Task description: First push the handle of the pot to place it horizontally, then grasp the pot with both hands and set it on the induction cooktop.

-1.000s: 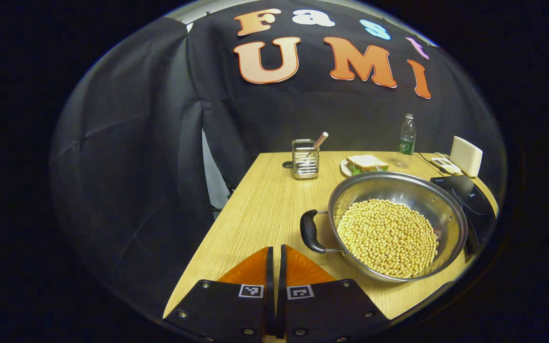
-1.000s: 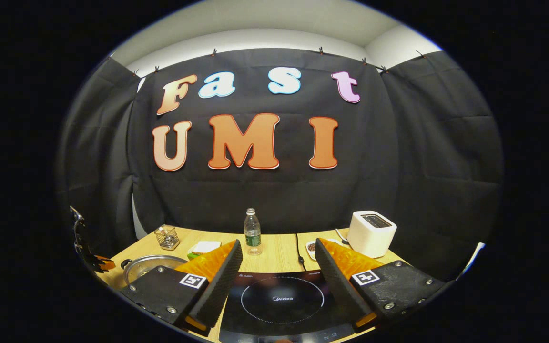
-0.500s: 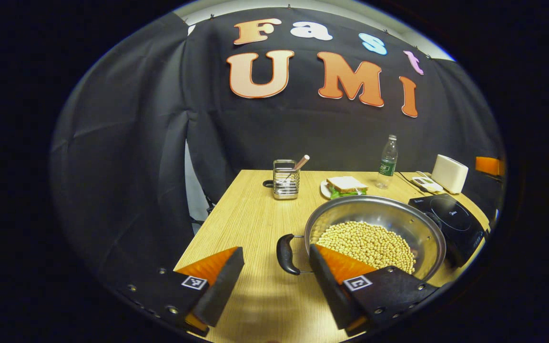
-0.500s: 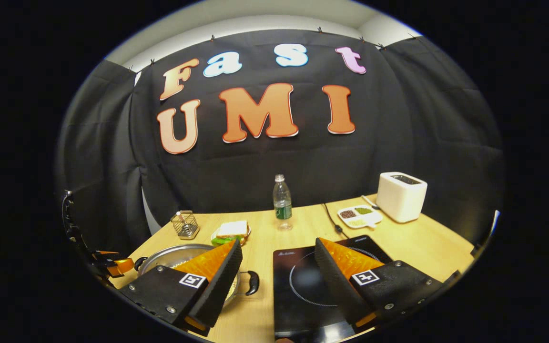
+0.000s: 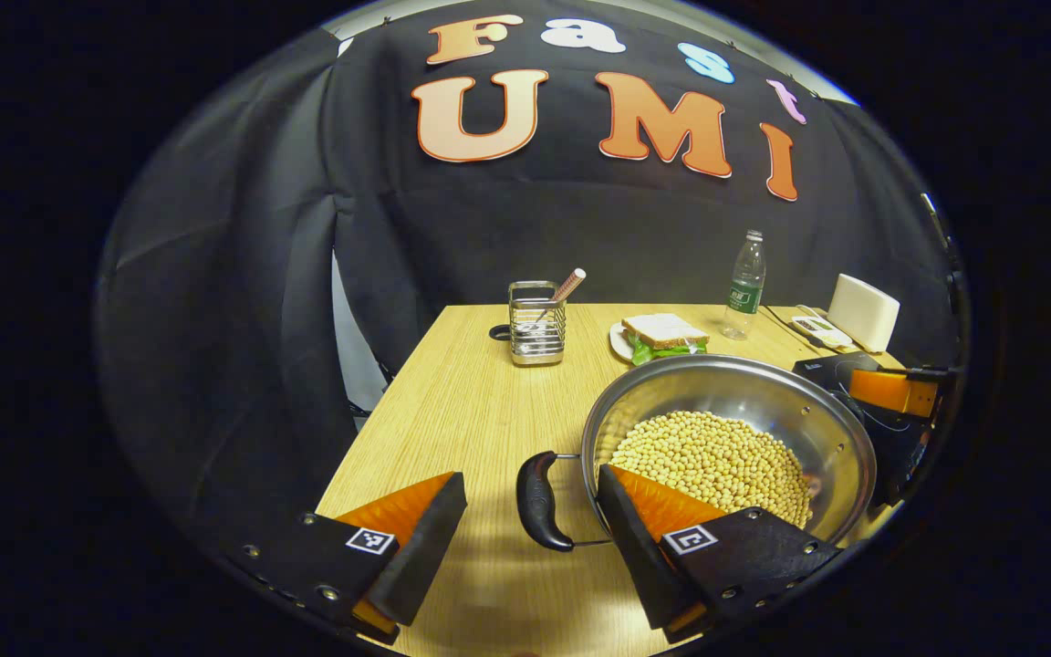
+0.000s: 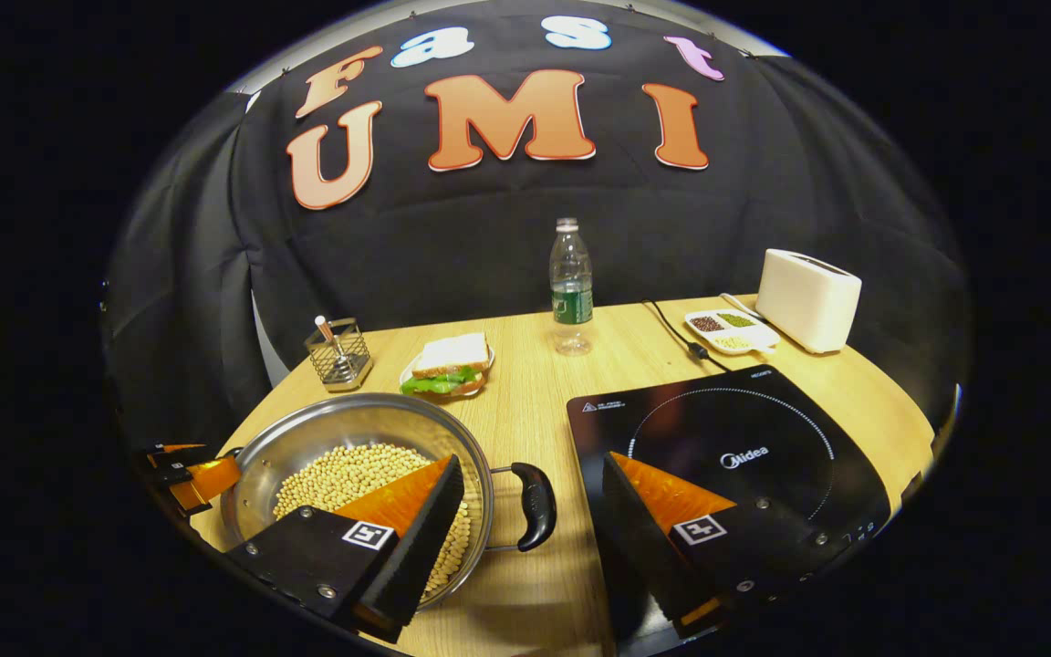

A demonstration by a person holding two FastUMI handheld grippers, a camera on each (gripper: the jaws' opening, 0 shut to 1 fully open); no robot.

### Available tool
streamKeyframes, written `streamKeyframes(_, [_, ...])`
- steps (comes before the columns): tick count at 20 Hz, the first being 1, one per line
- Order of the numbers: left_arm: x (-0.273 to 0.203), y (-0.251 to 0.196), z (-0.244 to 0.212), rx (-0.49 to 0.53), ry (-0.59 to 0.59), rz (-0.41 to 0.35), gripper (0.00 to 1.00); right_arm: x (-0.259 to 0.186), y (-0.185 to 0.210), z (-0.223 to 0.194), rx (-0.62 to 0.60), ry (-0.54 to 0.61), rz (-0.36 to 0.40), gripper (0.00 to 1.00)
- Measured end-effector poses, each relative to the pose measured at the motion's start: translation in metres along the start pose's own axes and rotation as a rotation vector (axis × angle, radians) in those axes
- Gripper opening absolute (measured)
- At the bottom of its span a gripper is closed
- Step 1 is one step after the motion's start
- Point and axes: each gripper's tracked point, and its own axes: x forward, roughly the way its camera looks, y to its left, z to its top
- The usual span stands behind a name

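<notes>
Round steel pot [image 5: 831,429], pale beans [image 5: 717,461], looped black handle [image 5: 539,501]

1. One pot [image 6: 357,474] of pale beans, with two black handles: one [image 6: 535,505] in the right gripper view, the other [image 5: 539,500] in the left gripper view.
2. One induction cooktop [image 6: 744,438].
3. One plastic bottle [image 6: 570,285].
4. One sandwich [image 6: 448,362] on one plate [image 5: 618,343].
5. One wire holder [image 6: 338,354] with one utensil in it.
6. One white toaster [image 6: 808,299].
7. One divided dish [image 6: 731,330] with three compartments.
8. One table [image 5: 480,411].
9. Two tongs: left tongs [image 5: 530,534], right tongs [image 6: 533,520].
</notes>
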Motion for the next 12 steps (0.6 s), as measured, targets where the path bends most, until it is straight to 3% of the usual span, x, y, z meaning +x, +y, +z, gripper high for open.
streamKeyframes(7, [0.017, -0.001, -0.016, -0.079, 0.066, -0.046, 0.92, 0.024, 0.011, -0.03, 0.024, 0.107, 0.013, 0.88])
streamKeyframes(12, [0.024, -0.005, -0.02, -0.074, 0.096, -0.064, 0.93, 0.036, 0.011, -0.05, 0.074, 0.203, 0.02, 0.74])
